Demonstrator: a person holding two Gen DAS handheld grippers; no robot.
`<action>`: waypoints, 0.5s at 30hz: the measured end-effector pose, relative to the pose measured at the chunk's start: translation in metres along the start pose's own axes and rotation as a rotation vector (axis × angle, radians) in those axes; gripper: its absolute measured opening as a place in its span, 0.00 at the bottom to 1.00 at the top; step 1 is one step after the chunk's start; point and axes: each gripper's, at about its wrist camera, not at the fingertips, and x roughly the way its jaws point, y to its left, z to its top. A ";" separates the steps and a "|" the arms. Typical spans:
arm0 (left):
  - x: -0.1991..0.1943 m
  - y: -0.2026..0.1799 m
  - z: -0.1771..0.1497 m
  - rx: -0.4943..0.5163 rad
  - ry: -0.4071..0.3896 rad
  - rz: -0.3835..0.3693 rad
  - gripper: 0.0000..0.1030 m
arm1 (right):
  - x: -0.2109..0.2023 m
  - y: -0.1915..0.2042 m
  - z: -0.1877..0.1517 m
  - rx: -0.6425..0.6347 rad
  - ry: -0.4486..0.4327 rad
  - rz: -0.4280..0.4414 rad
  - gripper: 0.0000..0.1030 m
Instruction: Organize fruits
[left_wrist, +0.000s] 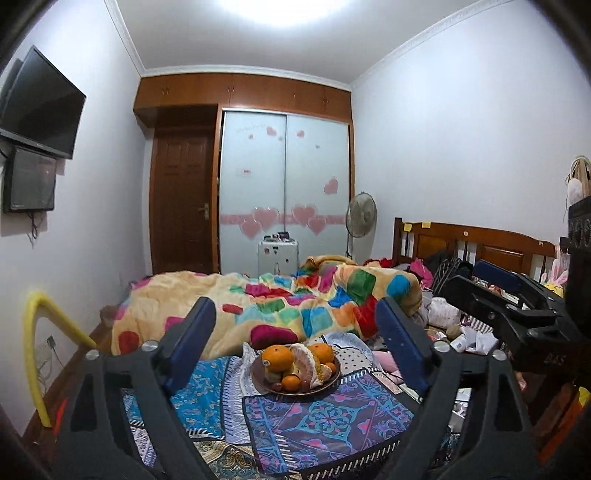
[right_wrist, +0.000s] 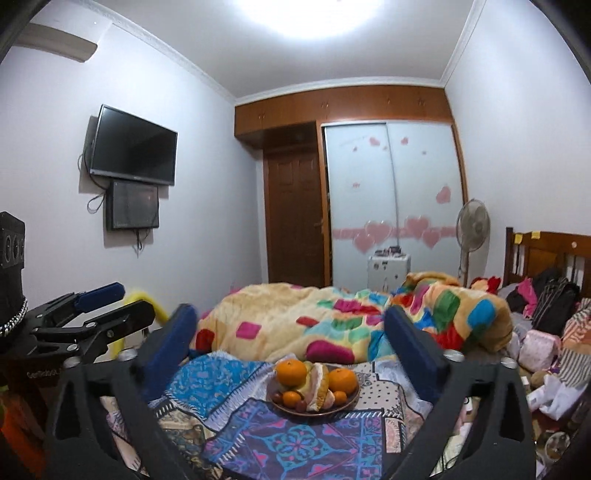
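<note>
Blue-padded fingers (left_wrist: 192, 343) frame the bottom of my left view, spread wide with nothing between them; my left gripper (left_wrist: 295, 343) is open and empty. My right gripper (right_wrist: 291, 350) is the same, jaws wide apart and holding nothing.

Straight ahead of both, on the patterned cloth (left_wrist: 325, 424) covering the bed, sits the brown plate (left_wrist: 260, 384) piled with fruit. Two large oranges (left_wrist: 277, 357) ride high on either side, a peeled pomelo wedge (left_wrist: 304, 363) stands between them, and small tangerines (left_wrist: 290, 382) and dark little fruits lie at the front rim.

From the left gripper the plate lies ahead and dead centre; from the right it sits ahead and a shade right of centre. I judge neither hand clearly nearer. The heap has no real long axis, though the pomelo wedge stands roughly upright.

Flat cloth in front of the plate gives open room to set pieces down. Behind it the bunched quilt (left_wrist: 258, 299) crowds close, and clutter lies off to the right. The fruit is stacked, so I judge lifting one could roll others off.
</note>
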 end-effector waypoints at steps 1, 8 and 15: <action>-0.004 -0.001 0.000 0.002 -0.005 0.005 0.92 | -0.002 0.002 0.001 -0.003 -0.003 -0.005 1.00; -0.029 -0.004 -0.001 0.006 -0.032 0.026 1.00 | -0.011 0.007 -0.002 -0.011 -0.011 -0.024 1.00; -0.036 -0.002 -0.002 -0.007 -0.033 0.031 1.00 | -0.022 0.008 -0.004 -0.017 -0.016 -0.035 1.00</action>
